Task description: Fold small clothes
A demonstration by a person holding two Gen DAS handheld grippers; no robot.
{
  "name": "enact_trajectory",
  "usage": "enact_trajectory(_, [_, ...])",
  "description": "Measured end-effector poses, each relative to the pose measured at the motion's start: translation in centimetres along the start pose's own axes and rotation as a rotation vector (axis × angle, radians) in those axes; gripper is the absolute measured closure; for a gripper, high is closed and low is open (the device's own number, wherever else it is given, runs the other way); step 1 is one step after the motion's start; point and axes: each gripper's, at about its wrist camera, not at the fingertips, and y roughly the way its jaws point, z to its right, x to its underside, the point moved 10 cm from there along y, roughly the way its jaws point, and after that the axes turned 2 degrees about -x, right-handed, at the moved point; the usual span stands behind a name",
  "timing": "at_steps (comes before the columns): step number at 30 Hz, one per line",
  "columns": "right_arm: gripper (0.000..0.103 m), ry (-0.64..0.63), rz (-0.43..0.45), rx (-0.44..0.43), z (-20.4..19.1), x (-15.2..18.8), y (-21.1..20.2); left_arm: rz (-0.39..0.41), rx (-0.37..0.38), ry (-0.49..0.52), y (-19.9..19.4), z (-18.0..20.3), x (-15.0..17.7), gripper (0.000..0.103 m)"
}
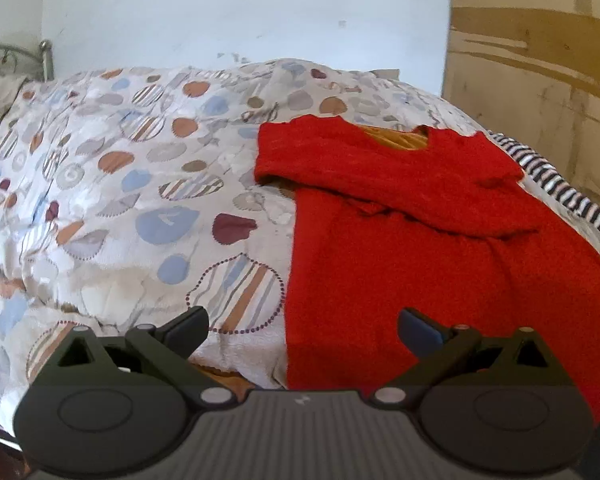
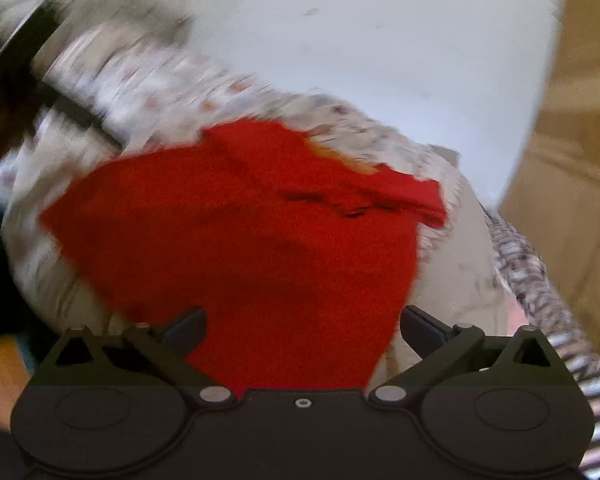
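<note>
A red knitted top [image 1: 400, 240] lies spread on the patterned bedspread [image 1: 120, 184], its neck towards the wall and one sleeve folded across its chest. My left gripper [image 1: 302, 330] hangs open above the top's near left edge, its fingers holding nothing. In the blurred right wrist view the same red top [image 2: 240, 248] fills the middle. My right gripper [image 2: 303, 328] is open just above the garment's near hem, with nothing pinched between its fingers.
A striped black-and-white garment [image 1: 560, 188] lies at the bed's right edge, seen again as the striped garment [image 2: 548, 300]. A white wall [image 1: 240, 12] stands behind the bed, a brown cardboard-like panel [image 1: 540, 80] to the right, and a metal bed frame [image 1: 46, 56] far left.
</note>
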Motion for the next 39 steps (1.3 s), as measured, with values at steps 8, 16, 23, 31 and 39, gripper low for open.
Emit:
enact_trajectory(8, [0.001,-0.243,-0.07,0.044,-4.5,1.1,1.8,-0.013,0.053,0.064,-0.3,1.6,0.5,0.001])
enact_trajectory(16, [0.006,-0.251,-0.03,0.157,-2.7,0.1,2.5,-0.024,0.071,0.085,-0.5,1.8,0.8,0.001])
enact_trajectory(23, [0.03,-0.338,0.002,0.032,-5.0,0.2,1.6,-0.013,0.103,0.093,-1.3,2.0,0.8,0.0])
enact_trajectory(31, [0.05,-0.446,-0.026,-0.001,-7.1,0.9,1.9,0.001,0.103,0.114,-2.1,1.8,0.8,0.0])
enact_trajectory(39, [0.076,-0.427,0.015,0.037,-5.8,-0.3,1.1,-0.007,0.149,0.112,-3.3,2.4,1.4,0.0])
